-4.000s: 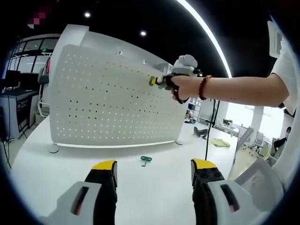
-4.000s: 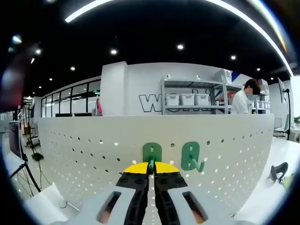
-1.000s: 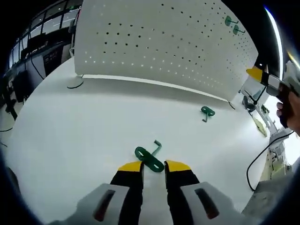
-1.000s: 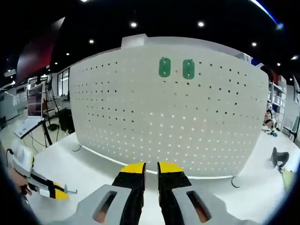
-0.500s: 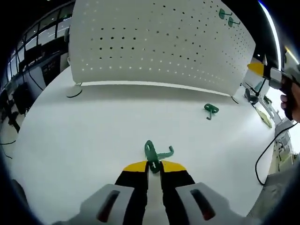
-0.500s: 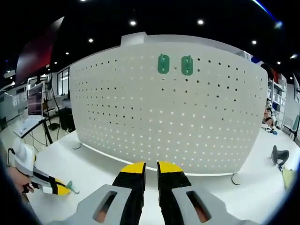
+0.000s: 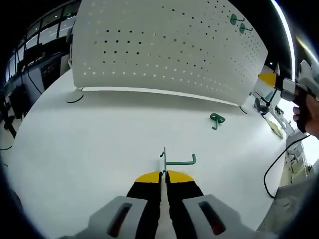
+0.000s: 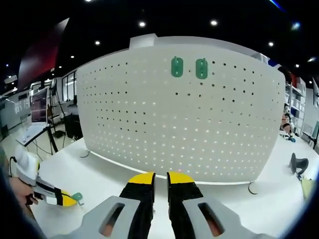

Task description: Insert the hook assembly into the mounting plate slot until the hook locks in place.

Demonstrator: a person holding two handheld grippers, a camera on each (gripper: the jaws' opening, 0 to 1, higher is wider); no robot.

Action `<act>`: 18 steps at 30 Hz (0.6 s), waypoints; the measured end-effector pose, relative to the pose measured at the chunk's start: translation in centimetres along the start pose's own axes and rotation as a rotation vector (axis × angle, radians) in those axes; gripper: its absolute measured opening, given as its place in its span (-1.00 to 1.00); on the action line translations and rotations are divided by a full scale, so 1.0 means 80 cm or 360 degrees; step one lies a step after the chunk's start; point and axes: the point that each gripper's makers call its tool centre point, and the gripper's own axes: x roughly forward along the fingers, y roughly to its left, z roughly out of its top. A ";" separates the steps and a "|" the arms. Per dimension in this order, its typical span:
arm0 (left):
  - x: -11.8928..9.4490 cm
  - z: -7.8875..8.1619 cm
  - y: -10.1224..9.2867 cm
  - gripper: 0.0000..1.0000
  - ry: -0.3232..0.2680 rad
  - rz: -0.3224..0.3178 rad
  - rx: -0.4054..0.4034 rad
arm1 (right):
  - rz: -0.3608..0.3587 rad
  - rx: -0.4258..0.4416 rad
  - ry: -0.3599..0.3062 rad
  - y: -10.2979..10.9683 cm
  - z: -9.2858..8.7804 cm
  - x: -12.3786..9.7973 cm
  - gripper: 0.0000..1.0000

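My left gripper (image 7: 164, 174) is shut on a green hook (image 7: 175, 161), held just above the white table (image 7: 89, 134); the hook's arm points right. A second green hook (image 7: 215, 119) lies on the table farther right. The white perforated mounting plate (image 7: 164, 45) stands upright behind, with two green hooks (image 7: 237, 23) fixed near its top right. In the right gripper view the plate (image 8: 179, 119) faces me, its two mounted hooks (image 8: 189, 67) high up. My right gripper (image 8: 160, 178) hangs before it, jaws almost together with nothing between. The left gripper (image 8: 67, 199) shows at lower left.
A hand (image 7: 305, 112) holds the right gripper (image 7: 273, 79) at the right edge, with a black cable (image 7: 279, 159) hanging below. A black object (image 8: 297, 163) sits on the table at right. A monitor on a stand (image 8: 37, 107) is at the far left.
The left gripper has turned the held hook from slanted to edge-on and lifted it slightly. The right gripper has stayed nearly still in front of the plate.
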 end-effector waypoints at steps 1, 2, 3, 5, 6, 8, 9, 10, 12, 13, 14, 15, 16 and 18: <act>-0.001 0.002 0.000 -0.93 -0.0012 -0.0002 -0.0001 | 0.0013 0.0015 -0.0004 0.003 0.000 0.000 -0.84; -0.004 0.004 -0.004 -0.93 -0.0027 -0.0017 -0.0012 | 0.0028 0.0024 -0.0019 0.005 0.002 0.000 -0.84; -0.004 0.006 -0.006 -0.93 -0.0037 -0.0035 -0.0023 | 0.0032 0.0036 -0.0028 0.006 0.003 -0.001 -0.84; -0.006 0.009 -0.016 -0.93 -0.0048 -0.0110 -0.0059 | 0.0034 0.0044 -0.0038 0.007 0.005 -0.002 -0.83; -0.007 0.010 -0.018 -0.93 -0.0055 -0.0117 -0.0064 | 0.0042 0.0038 -0.0041 0.009 0.005 -0.002 -0.82; -0.011 0.013 -0.023 -0.93 -0.0084 -0.0132 -0.0041 | 0.0087 0.0081 -0.0055 0.017 0.008 -0.003 -0.81; -0.015 0.016 -0.024 -0.93 -0.0105 -0.0135 -0.0050 | 0.0102 0.0093 -0.0067 0.019 0.009 -0.004 -0.80; -0.017 0.019 -0.026 -0.93 -0.0121 -0.0142 -0.0062 | 0.0116 0.0094 -0.0077 0.022 0.010 -0.006 -0.79; -0.023 0.024 -0.031 -0.93 -0.0157 -0.0156 -0.0080 | 0.0181 0.0124 -0.0096 0.034 0.011 -0.010 -0.77; -0.027 0.027 -0.034 -0.93 -0.0180 -0.0165 -0.0082 | 0.0197 0.0106 -0.0093 0.038 0.010 -0.013 -0.77; -0.029 0.027 -0.036 -0.93 -0.0185 -0.0170 -0.0082 | 0.0213 0.0105 -0.0089 0.042 0.009 -0.014 -0.76; -0.031 0.028 -0.039 -0.93 -0.0193 -0.0181 -0.0084 | 0.0245 0.0116 -0.0082 0.048 0.006 -0.016 -0.76; -0.034 0.031 -0.045 -0.93 -0.0216 -0.0208 -0.0089 | 0.0260 0.0122 -0.0083 0.051 0.005 -0.017 -0.75; -0.040 0.036 -0.051 -0.93 -0.0250 -0.0232 -0.0097 | 0.0292 0.0143 -0.0080 0.057 0.002 -0.023 -0.74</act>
